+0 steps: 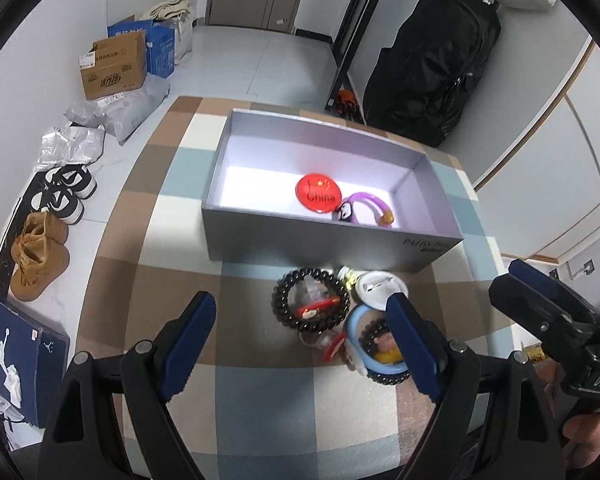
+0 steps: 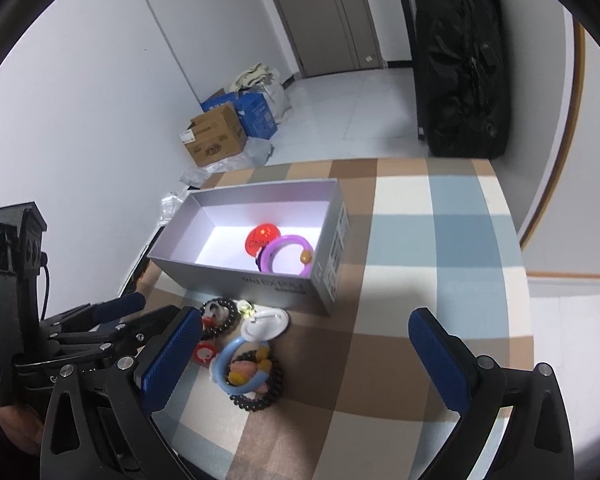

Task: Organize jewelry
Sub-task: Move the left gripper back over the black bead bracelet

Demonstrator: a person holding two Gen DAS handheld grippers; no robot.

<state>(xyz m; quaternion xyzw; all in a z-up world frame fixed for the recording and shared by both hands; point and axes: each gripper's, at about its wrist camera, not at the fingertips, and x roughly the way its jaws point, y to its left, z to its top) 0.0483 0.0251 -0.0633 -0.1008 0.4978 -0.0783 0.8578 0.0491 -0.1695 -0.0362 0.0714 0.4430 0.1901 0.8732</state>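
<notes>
We hold the left gripper (image 1: pixel 300 344) with jaws spread and empty. The black bead bracelet (image 1: pixel 310 300) lies flat on the checked cloth (image 1: pixel 260 392) directly between them, in the lower centre of the left wrist view, just below the grey box (image 1: pixel 324 236). The right gripper (image 2: pixel 308 356), likewise spread and empty, stands further right; we judge the left nearer.
</notes>
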